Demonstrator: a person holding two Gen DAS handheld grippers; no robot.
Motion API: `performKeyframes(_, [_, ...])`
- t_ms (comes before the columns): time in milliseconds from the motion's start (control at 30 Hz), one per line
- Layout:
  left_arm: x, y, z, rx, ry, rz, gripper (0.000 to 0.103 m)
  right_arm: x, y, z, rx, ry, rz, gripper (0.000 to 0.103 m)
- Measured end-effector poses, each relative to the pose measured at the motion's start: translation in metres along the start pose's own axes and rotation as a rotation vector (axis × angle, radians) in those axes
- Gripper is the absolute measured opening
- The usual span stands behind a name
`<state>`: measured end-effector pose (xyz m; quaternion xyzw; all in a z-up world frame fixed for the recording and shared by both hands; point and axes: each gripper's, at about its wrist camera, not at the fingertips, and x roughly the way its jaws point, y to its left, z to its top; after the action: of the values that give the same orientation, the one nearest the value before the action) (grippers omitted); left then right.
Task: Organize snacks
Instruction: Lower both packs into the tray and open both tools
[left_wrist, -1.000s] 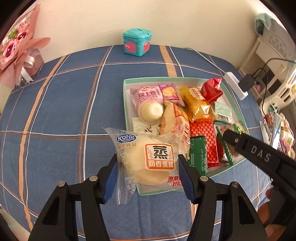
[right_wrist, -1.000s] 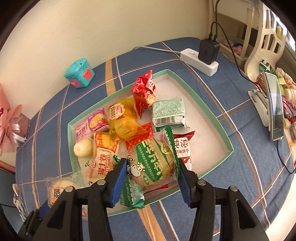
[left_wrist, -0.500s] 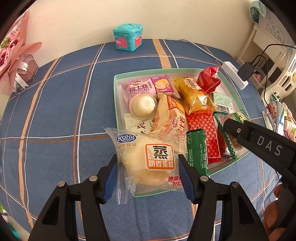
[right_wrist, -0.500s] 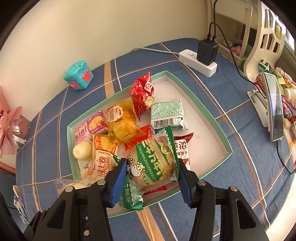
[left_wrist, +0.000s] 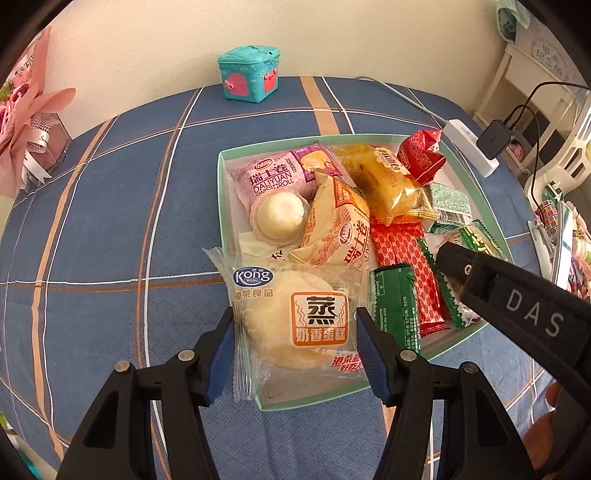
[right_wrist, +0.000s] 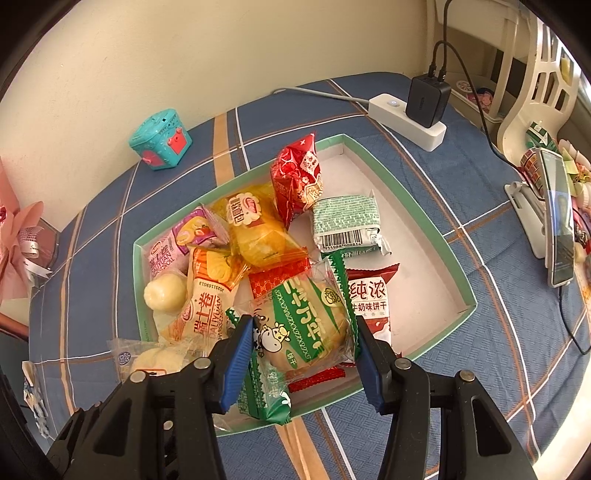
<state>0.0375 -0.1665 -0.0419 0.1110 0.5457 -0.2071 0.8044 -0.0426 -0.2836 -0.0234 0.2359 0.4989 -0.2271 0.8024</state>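
Note:
A green-rimmed tray (left_wrist: 317, 398) on the blue checked cloth holds several snack packets. My left gripper (left_wrist: 294, 347) is shut on a clear-wrapped steamed cake (left_wrist: 280, 306) with an orange label, held over the tray's near left corner. My right gripper (right_wrist: 303, 339) is shut on a green-and-white bun packet (right_wrist: 306, 314) with a cow on it, above the near part of the tray (right_wrist: 417, 266). The steamed cake (right_wrist: 155, 360) shows at the lower left of the right wrist view. The right gripper's black finger (left_wrist: 517, 306) reaches in from the right of the left wrist view.
A teal toy box (left_wrist: 249, 77) stands at the back by the wall. A white power strip with a black charger (right_wrist: 424, 103) lies behind the tray on the right, and a phone on a stand (right_wrist: 557, 221) stands at the far right. A pink bouquet (left_wrist: 26, 122) sits far left.
My left gripper has sunk a little toward the tray with the steamed cake, which now sits closer to the tray's corner. The right gripper and its bun packet have not moved.

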Motion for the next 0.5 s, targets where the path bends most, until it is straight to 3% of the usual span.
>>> performKeyframes(500, [0.005, 0.001, 0.004, 0.011, -0.018, -0.001, 0.063, 0.020, 0.006, 0.003, -0.019, 0.028, 0.008, 0.057])
